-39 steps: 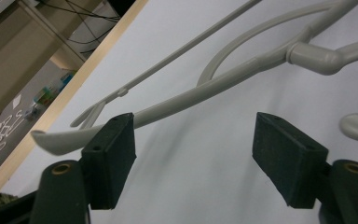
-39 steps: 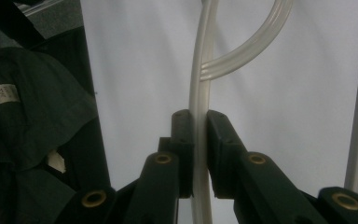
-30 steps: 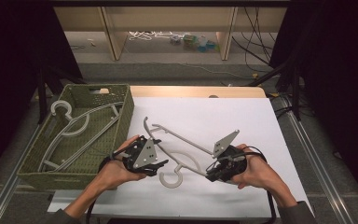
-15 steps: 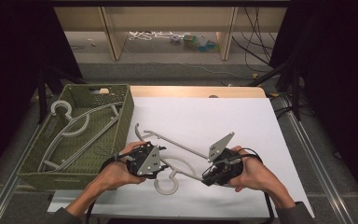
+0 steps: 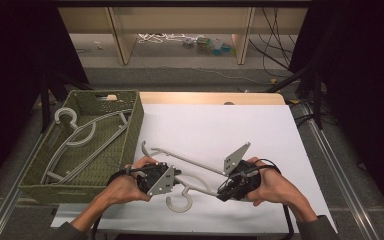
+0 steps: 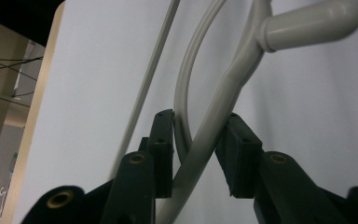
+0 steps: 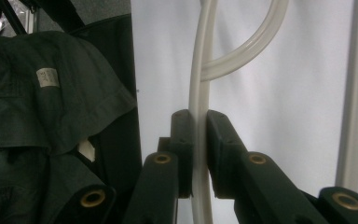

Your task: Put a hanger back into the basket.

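The grey hanger (image 5: 190,172) lies near the front edge of the white surface (image 5: 260,130), its hook (image 5: 179,201) pointing at that edge, and both grippers are on it. The right gripper (image 5: 224,192) is clamped tight on one arm of the hanger, pads pressed flat to the rod in the right gripper view. The left gripper (image 5: 176,176) straddles the neck below the hook, but its jaws stand apart with gaps on either side of the rod (image 6: 200,144), so it has no hold yet. Close the left fully before any lift, then raise both ends together and level. The green basket (image 5: 130,135) at the left edge, already holding another hanger (image 5: 80,137), looks the likely destination.
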{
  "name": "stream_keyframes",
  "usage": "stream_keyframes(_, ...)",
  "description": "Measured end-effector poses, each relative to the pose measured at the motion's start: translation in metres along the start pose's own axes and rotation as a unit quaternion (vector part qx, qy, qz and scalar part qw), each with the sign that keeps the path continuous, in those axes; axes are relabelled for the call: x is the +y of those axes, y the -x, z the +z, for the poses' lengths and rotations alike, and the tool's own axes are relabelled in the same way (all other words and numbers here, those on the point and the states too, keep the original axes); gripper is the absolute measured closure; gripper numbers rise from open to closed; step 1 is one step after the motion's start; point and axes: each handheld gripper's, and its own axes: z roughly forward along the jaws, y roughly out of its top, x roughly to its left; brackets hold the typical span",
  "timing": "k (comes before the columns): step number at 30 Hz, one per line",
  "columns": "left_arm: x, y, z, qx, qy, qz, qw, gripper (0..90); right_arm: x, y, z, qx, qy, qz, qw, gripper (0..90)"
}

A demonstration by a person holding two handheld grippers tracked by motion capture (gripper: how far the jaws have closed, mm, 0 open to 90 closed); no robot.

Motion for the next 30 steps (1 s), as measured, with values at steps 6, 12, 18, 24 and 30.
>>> stream_keyframes(6, 0.003, 0.0, -0.003, -0.017, 0.016, 0.006, 0.9997, 76.8, -0.005, 0.004, -0.012, 0.0, 0.016, 0.0, 0.9999, 81.2)
stream_keyframes(12, 0.006, 0.001, -0.006, -0.013, 0.014, 0.008, 0.9998, 79.3, -0.007, 0.009, -0.018, -0.011, 0.04, 0.007, 0.9991, 74.0)
stream_keyframes(18, 0.01, -0.005, -0.014, 0.002, 0.007, -0.041, 0.9991, 79.5, -0.005, 0.012, -0.031, -0.074, 0.096, 0.035, 0.992, 44.5)
stream_keyframes(24, 0.01, -0.015, -0.022, 0.004, 0.024, -0.151, 0.9882, 79.5, -0.003, 0.012, -0.047, -0.153, 0.154, 0.066, 0.974, 23.2)
stream_keyframes(30, 0.003, -0.02, -0.024, -0.007, 0.038, -0.24, 0.97, 79.5, -0.002, 0.013, -0.054, -0.225, 0.206, 0.083, 0.9486, 19.7)
